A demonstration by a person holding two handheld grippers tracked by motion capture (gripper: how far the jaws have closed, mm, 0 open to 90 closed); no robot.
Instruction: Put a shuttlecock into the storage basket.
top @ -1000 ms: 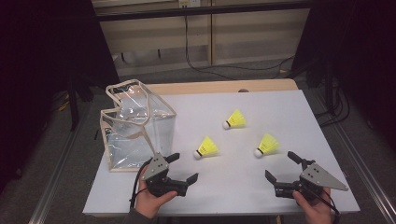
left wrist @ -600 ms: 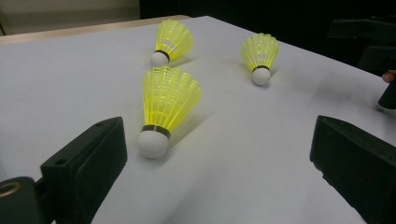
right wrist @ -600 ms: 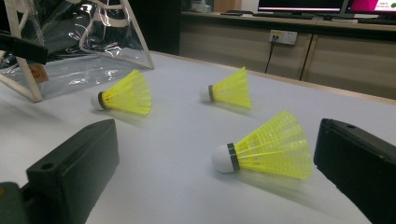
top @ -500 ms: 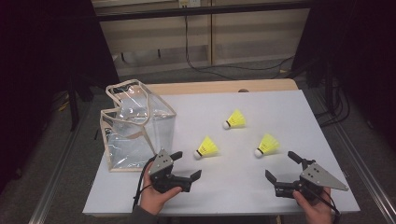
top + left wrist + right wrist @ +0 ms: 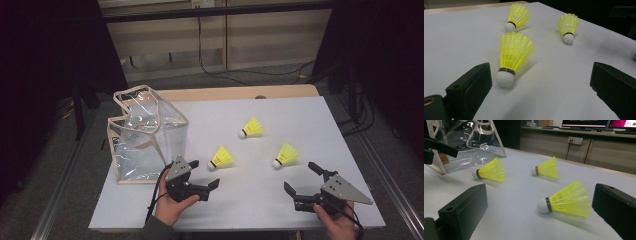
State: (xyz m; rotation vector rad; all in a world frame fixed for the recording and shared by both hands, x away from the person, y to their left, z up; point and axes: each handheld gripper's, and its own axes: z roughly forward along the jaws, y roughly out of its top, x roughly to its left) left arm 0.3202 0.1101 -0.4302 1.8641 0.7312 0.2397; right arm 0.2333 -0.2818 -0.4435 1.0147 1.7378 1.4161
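Three yellow shuttlecocks lie on their sides on the white table, each with a white cork and a dark band at the base of a mesh skirt. The near one (image 5: 221, 159) lies left of centre, cork toward 7 o'clock. The right one (image 5: 285, 155) lies at about 3 o'clock from it, near but apart, cork also toward 7 o'clock. The far one (image 5: 251, 128) lies at about 1 o'clock from the near one, cork toward 8 o'clock.
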